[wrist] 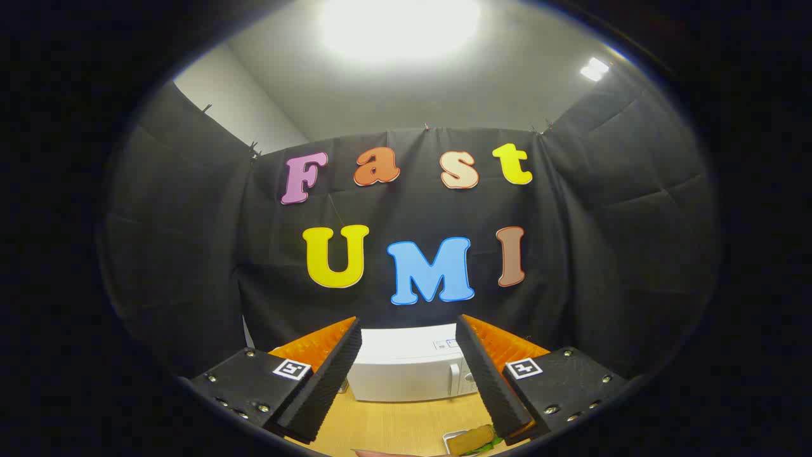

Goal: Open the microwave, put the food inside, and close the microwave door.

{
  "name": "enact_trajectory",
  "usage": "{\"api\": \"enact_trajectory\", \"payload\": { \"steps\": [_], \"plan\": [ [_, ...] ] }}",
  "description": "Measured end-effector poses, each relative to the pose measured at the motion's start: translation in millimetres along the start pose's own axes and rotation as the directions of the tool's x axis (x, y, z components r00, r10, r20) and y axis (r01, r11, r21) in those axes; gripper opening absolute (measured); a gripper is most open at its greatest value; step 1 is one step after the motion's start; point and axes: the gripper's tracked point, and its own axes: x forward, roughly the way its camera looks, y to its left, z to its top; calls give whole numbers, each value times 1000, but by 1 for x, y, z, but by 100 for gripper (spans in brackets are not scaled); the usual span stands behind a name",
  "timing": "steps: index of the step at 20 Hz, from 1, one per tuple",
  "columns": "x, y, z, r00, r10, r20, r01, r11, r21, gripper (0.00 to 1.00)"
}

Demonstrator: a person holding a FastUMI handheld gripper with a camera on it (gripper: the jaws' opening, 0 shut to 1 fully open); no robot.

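A white microwave [406,371] stands at the back of a wooden table [393,425], against the booth's wall, with its door shut and a handle near its right side. My gripper [409,371] is held high and well short of it, fingers open, nothing between them; the microwave shows through the gap. Down by the right finger, a small white plate [451,439] holds a yellowish piece of food [472,438] on something green. The plate is partly hidden by that finger.
Black cloth walls close the booth behind and on both sides of the microwave. Bare wooden tabletop lies between the fingers and the microwave. A bright ceiling lamp shines overhead.
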Motion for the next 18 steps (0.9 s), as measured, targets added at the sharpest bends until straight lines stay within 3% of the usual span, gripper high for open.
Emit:
{"api": "enact_trajectory", "payload": {
  "steps": [18],
  "plan": [
    [6, 0, 2, 1000, 19, 11, -19, 1000, -25, 96]
  ]
}}
